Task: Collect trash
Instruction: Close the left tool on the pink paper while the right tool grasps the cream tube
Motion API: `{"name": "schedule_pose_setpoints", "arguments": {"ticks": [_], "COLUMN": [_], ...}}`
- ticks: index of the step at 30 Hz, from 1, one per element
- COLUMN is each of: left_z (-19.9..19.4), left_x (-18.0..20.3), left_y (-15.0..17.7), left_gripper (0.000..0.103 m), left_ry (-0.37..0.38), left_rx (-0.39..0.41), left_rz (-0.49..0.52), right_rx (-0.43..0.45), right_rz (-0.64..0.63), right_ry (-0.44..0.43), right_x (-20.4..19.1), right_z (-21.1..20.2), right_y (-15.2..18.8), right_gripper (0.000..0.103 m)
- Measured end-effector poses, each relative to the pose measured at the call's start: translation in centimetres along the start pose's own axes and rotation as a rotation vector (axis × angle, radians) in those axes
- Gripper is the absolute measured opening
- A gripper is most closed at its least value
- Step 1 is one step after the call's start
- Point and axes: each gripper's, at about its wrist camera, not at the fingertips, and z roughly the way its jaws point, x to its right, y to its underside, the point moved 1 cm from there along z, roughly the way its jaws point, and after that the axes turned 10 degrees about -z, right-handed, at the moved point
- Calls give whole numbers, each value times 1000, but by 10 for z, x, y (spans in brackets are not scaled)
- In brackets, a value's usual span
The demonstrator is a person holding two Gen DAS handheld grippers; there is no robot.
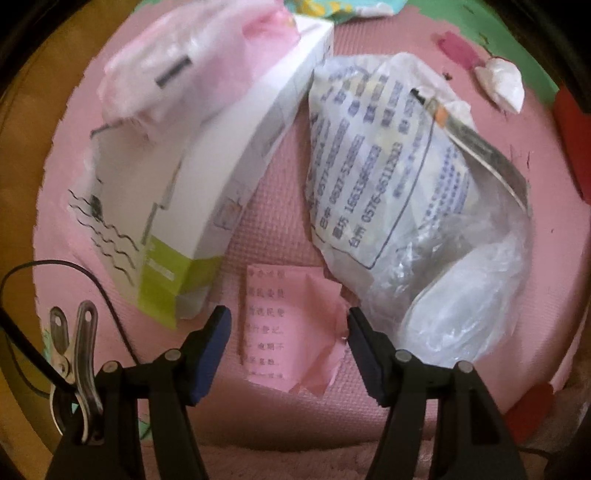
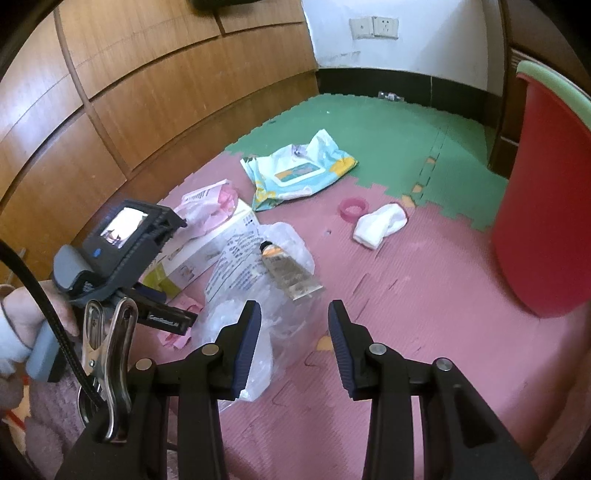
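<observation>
The floor is covered in interlocking foam mat (image 2: pixel 424 266), pink in the near area and green further back, bounded on the left by wood-panelled cabinetry (image 2: pixel 110 92) and at the far end by a white wall with two sockets (image 2: pixel 373 27). A red bin (image 2: pixel 546 206) with a pale green rim stands at the right.

Trash lies scattered on the pink section. In the left wrist view, a flat pink paper slip (image 1: pixel 291 328) printed with rows of characters (creased and torn along its right edge) lies directly between the spread fingers of the left gripper (image 1: pixel 290 347); the jaws stand wide open and hold nothing. To its left lies a long white carton (image 1: pixel 207 206) with a lime-green end, partly under a crumpled pink-and-white plastic bag (image 1: pixel 192 62). To its right lies a clear plastic bag (image 1: pixel 399 177) with blue printed text, and a squeezed tube (image 2: pixel 286 271) rests on top of it.

Further back lie a flattened wipes packet (image 2: pixel 299 171) on the pink-green seam, a pink ring (image 2: pixel 352 208) and, just beside it, a wadded white tissue (image 2: pixel 380 225).

The right gripper (image 2: pixel 293 350) hangs above the near edge of the clear bag, jaws wide open, holding nothing.
</observation>
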Motion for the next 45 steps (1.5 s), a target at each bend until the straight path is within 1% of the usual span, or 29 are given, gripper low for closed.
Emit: {"name": "schedule_pose_setpoints", "arguments": {"ticks": [7,9,12,13,16,18,19,20,21,25,26,31,36,39,42,45], "left_z": [19,17,18,17,10,5,3,-1,-3,-16,-20,-53,-83,-95,-100,-91], "left_x": [-8,-9,-13,-18,-30,-42,-45,-49,-50,-61,-64,-90,-109,-120,-127,-115], "left_y": [0,0,2,1,-2,-2,-2,-1,0,1,1,4,8,8,13,11], "left_gripper": [68,69,68,66,57,53,48,48,46,40,40,39,40,40,40,40], "left_ry": [64,82,85,82,81,112,144,168,169,220,232,284,290,317,349,377], "left_rx": [-91,-81,-79,-77,-75,-75,-72,-65,-60,-19,-8,103,209,260,287,281], "left_rz": [-50,-62,-75,-76,-93,-106,-110,-114,-117,-135,-142,-189,-220,-245,-260,-266], "right_rx": [-22,-24,-33,-37,-38,-39,-40,-43,-44,-54,-57,-74,-92,-100,-106,-117], "right_rz": [-1,1,6,7,6,8,9,11,12,23,25,34,21,6,-10,-36], "right_ry": [-1,1,3,3,5,6,7,8,9,15,16,20,24,23,19,18], "right_x": [-1,0,2,3,4,4,4,5,6,10,10,13,11,8,4,0], "right_z": [7,8,12,12,14,14,16,17,17,22,23,30,37,42,48,59], "right_y": [4,4,5,6,6,6,6,7,8,10,11,13,12,9,5,-1], "right_gripper": [39,39,39,39,39,39,39,39,39,39,39,39,39,39,39,39]}}
